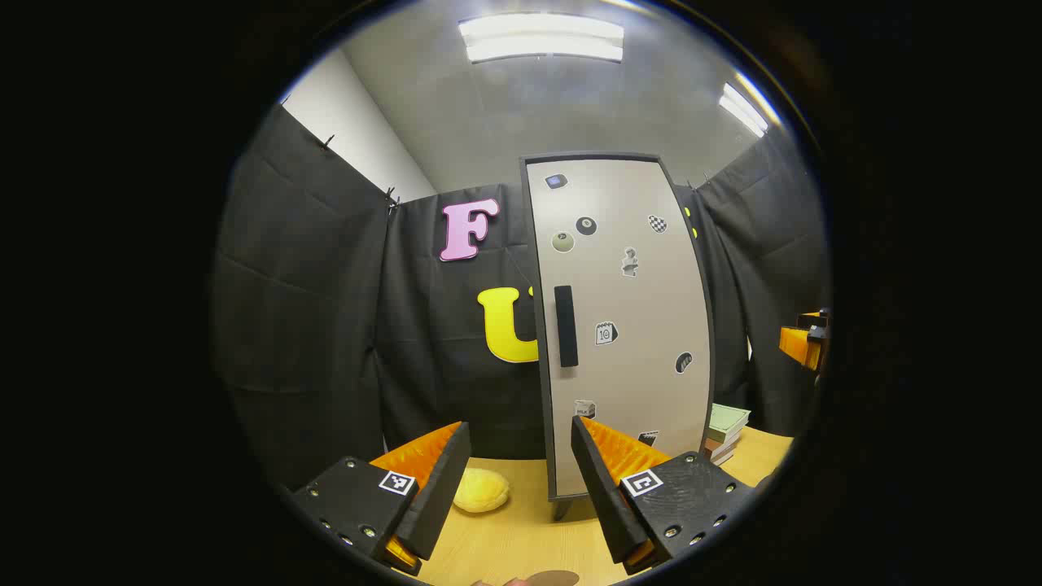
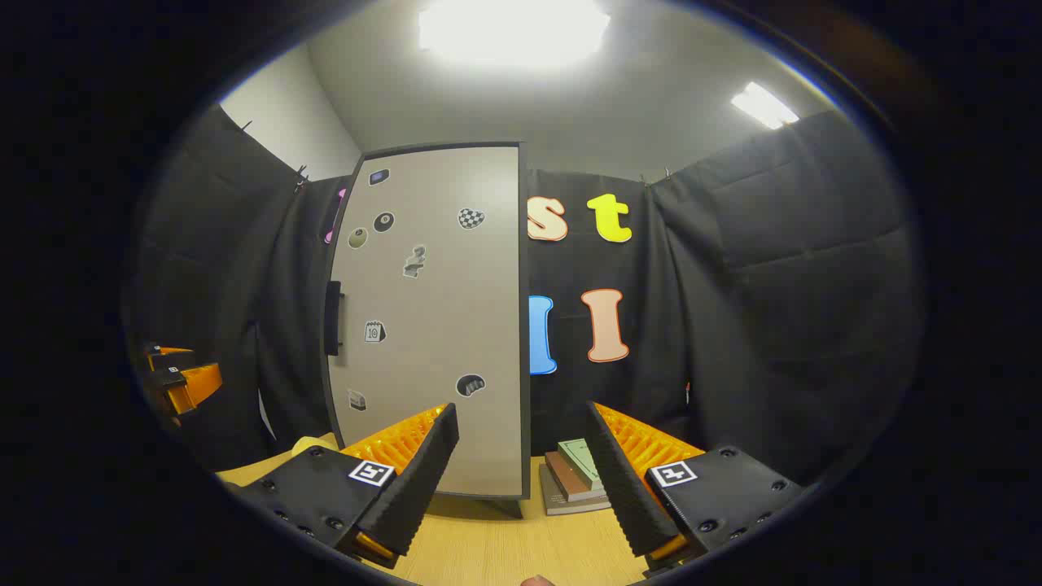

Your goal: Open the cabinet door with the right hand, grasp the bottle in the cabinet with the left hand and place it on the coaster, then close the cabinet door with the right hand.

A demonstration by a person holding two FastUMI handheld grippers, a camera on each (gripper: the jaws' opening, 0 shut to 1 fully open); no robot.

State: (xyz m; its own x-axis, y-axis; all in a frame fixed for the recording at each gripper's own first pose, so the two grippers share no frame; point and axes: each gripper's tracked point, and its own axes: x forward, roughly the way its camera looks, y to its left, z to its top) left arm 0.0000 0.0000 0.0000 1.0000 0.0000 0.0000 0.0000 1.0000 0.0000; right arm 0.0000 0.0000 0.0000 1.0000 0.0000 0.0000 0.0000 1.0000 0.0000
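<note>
Several stickers (none legible) on closed cabinet door (image 1: 627, 325), handle (image 1: 566, 325) left.

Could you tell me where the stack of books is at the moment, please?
The stack of books lies on the table just right of the cabinet base in the right gripper view; in the left gripper view it also sits right of the cabinet.

Matt, smooth panel on the cabinet door (image 1: 627, 325), edged in a dark frame, dotted with flat paper-like stickers. Dark matt handle (image 1: 566, 325) on the door's left side. Light wood-grain table (image 1: 521, 537), smooth with a soft sheen. Soft, fuzzy-looking yellow cushion (image 1: 480, 491) at near left. Stack of paper-covered books (image 2: 574, 480) right of the cabinet. Creased matt cloth on the booth wall (image 2: 773, 309).
</note>
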